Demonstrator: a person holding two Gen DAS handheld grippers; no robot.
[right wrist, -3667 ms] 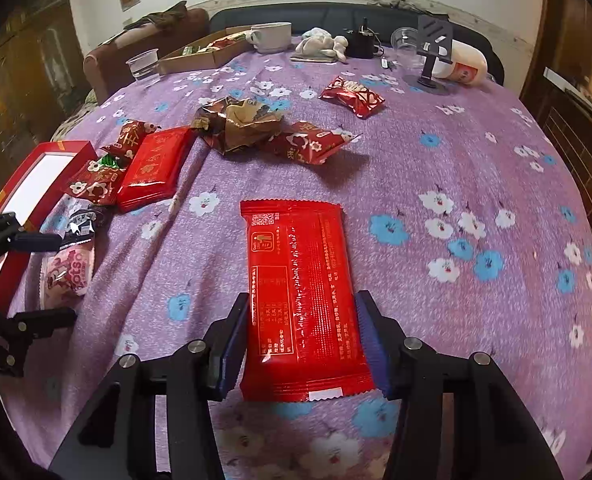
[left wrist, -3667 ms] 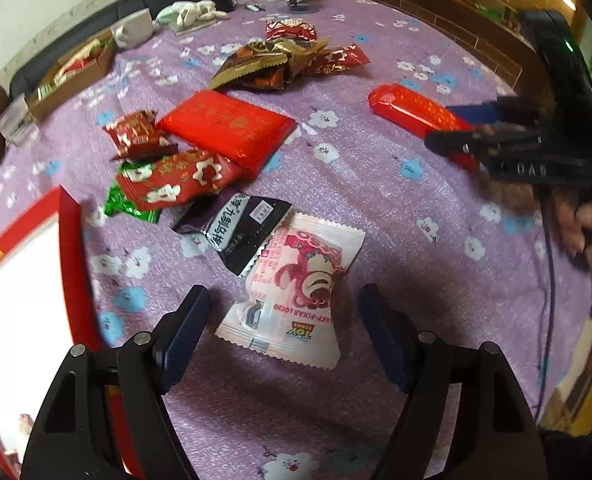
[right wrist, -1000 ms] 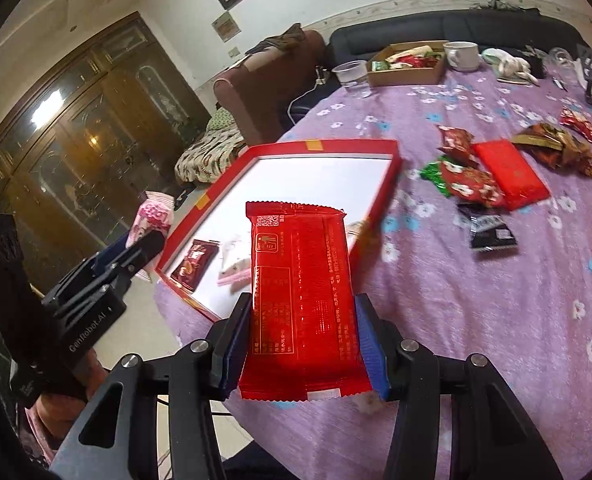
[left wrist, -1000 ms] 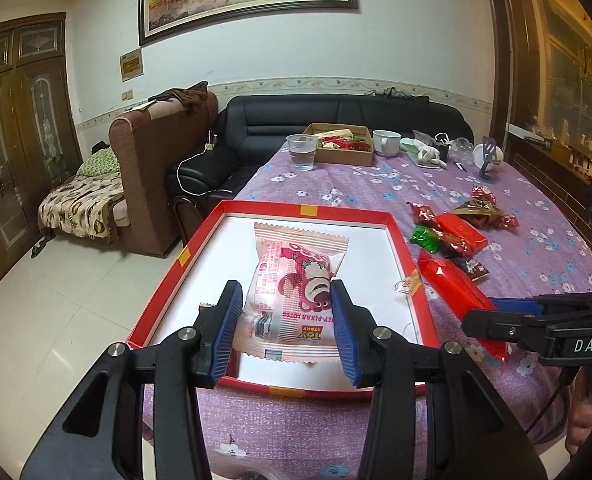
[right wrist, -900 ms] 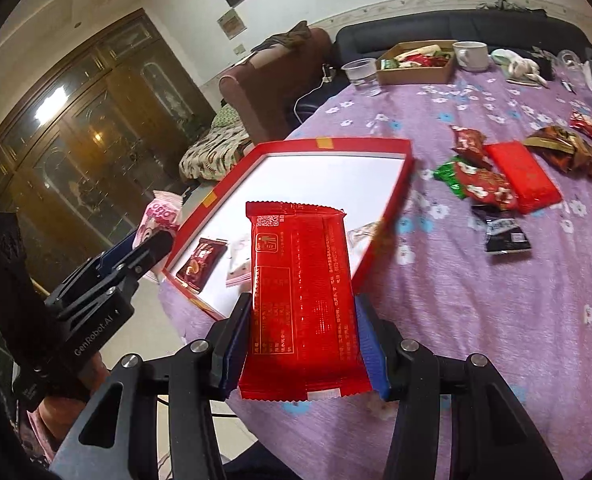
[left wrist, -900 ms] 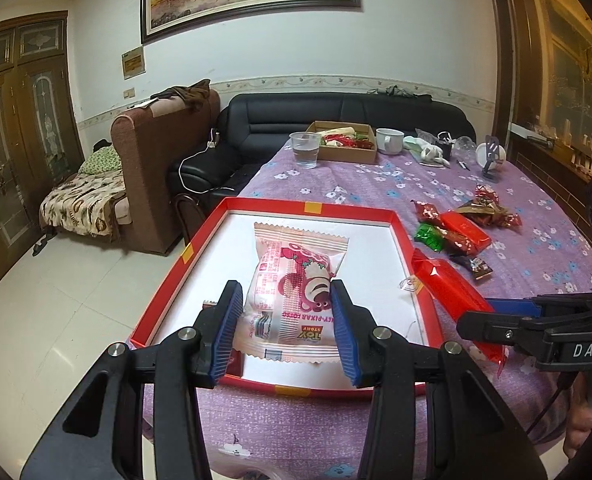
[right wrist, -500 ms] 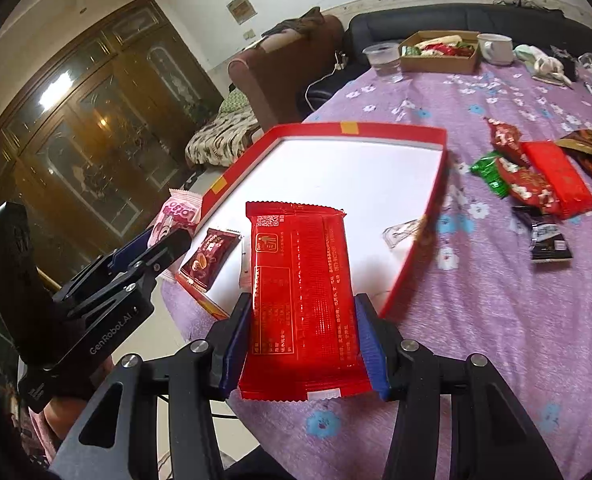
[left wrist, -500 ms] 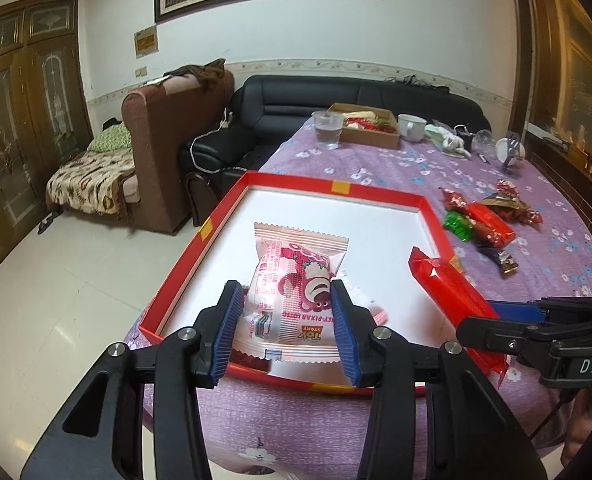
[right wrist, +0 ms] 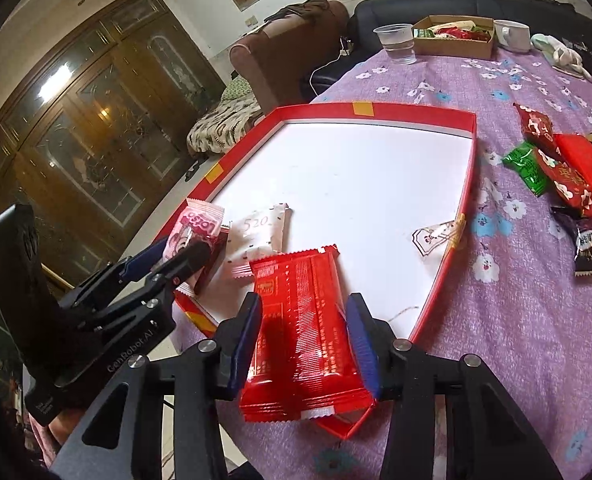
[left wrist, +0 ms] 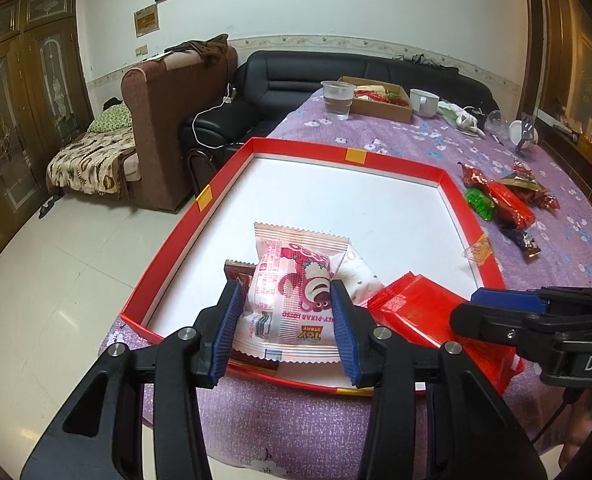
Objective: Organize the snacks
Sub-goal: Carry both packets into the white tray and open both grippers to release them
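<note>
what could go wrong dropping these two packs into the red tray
1. The red pack in the right claw, whose jaws are closing on it, hangs over the near rim of the red tray; released here, it may tip out onto the purple cloth.
2. The pink pack in the left claw sits above a brown pack and a white pack, so it could land on them or slide.
3. The two claws are close and might bump.
</note>
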